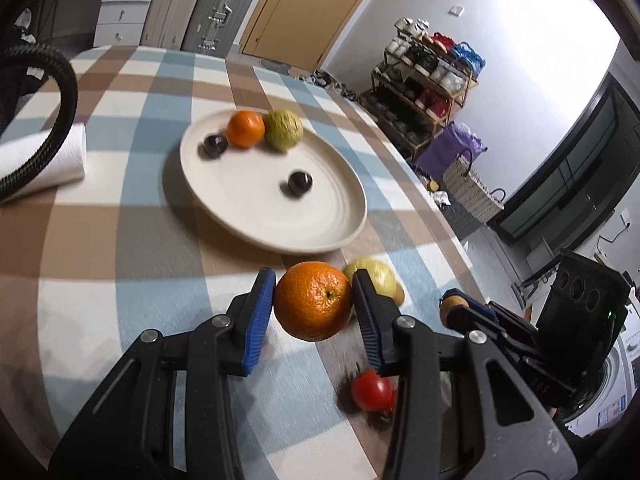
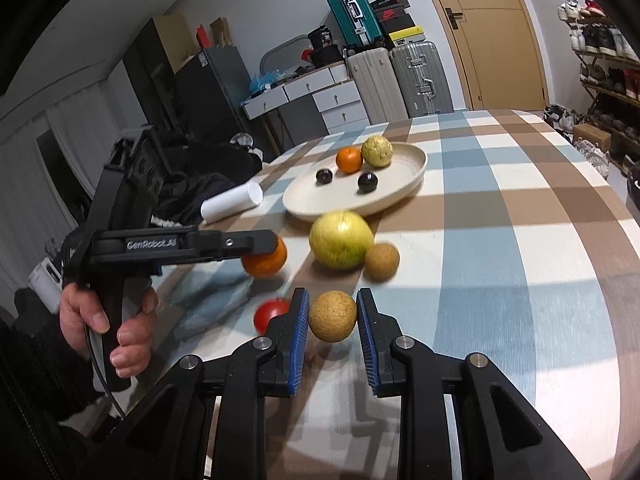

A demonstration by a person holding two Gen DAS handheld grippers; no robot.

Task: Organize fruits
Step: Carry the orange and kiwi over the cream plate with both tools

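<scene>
Right now the left hand-held gripper [image 1: 313, 304] squeezes an orange [image 1: 313, 301] low in the middle of its frame, lifted off the checked surface [image 1: 120, 240]. The right hand-held gripper [image 2: 333, 316] pinches a small brown fruit [image 2: 332, 317]. Above them, a plate [image 1: 320, 232] holds four fruits.

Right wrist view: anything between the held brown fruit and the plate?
Yes: a large yellow-green fruit and a second brown fruit sit on the tablecloth before the plate, seen in the right wrist view.
</scene>
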